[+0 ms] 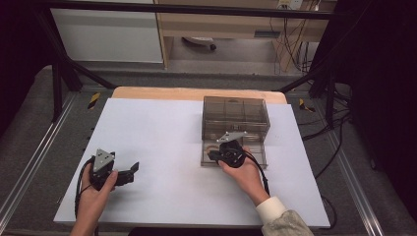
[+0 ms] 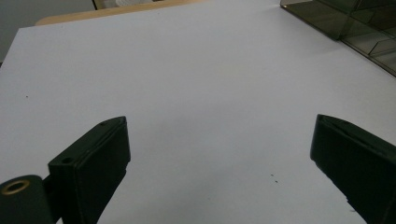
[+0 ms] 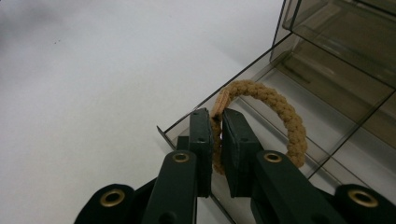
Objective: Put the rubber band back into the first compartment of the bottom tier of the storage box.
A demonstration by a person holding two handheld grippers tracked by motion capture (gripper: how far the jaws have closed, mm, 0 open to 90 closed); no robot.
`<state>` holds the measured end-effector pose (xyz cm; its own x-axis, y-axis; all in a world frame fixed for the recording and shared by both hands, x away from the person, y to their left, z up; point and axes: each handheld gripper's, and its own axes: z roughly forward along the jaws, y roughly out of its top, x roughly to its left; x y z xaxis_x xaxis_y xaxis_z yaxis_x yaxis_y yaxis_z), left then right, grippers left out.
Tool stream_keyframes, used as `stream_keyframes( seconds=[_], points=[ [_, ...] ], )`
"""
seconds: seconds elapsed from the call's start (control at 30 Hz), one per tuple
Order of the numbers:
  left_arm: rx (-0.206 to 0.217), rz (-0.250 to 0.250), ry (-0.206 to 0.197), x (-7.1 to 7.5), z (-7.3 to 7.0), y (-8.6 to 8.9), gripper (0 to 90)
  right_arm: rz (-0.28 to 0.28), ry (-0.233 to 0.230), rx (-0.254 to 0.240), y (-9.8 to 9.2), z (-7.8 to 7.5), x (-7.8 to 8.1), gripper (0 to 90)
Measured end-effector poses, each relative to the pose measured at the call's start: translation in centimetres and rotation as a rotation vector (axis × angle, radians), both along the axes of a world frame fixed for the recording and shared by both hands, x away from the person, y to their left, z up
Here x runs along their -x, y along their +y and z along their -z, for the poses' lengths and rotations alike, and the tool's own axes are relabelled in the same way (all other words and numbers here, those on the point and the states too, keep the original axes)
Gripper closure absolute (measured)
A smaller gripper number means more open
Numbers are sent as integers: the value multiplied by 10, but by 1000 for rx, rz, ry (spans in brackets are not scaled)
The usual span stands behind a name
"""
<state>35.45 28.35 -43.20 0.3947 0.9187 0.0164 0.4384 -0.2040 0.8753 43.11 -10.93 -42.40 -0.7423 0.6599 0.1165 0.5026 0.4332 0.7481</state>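
Note:
A tan braided rope ring (image 3: pixel 280 112) is pinched between the jaws of my right gripper (image 3: pixel 215 122), which is shut on it above the corner of a pulled-out drawer (image 3: pixel 299 140). The drawer belongs to a smoky clear plastic box (image 1: pixel 235 118) at the centre right of the white sheet. In the high view my right gripper (image 1: pixel 216 155) hovers over the drawer's left front. My left gripper (image 1: pixel 134 169) rests near the left front of the table, its jaws wide apart with bare sheet between them; in its own view the left gripper (image 2: pixel 219 149) holds nothing.
A white sheet (image 1: pixel 162 147) covers the wooden table (image 1: pixel 196 93). Black frame bars (image 1: pixel 64 64) stand at the back left and right. Cables (image 1: pixel 339 123) trail beyond the right edge. A corner of the clear box (image 2: pixel 355 28) sits at the upper right of the left gripper view.

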Motion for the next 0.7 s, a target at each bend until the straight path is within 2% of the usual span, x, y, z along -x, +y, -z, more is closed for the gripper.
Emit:
stream_keyframes(
  seconds=[0.3,0.4,0.7],
  points=[
    [-5,-5,-3,0,0,1,48,6,14,10,0,2,0,819],
    [-6,-5,-3,0,0,1,48,12,11,10,0,3,-1,762],
    [-8,-3,-3,0,-1,1,48,22,-11,8,-1,1,0,738]
  ],
)
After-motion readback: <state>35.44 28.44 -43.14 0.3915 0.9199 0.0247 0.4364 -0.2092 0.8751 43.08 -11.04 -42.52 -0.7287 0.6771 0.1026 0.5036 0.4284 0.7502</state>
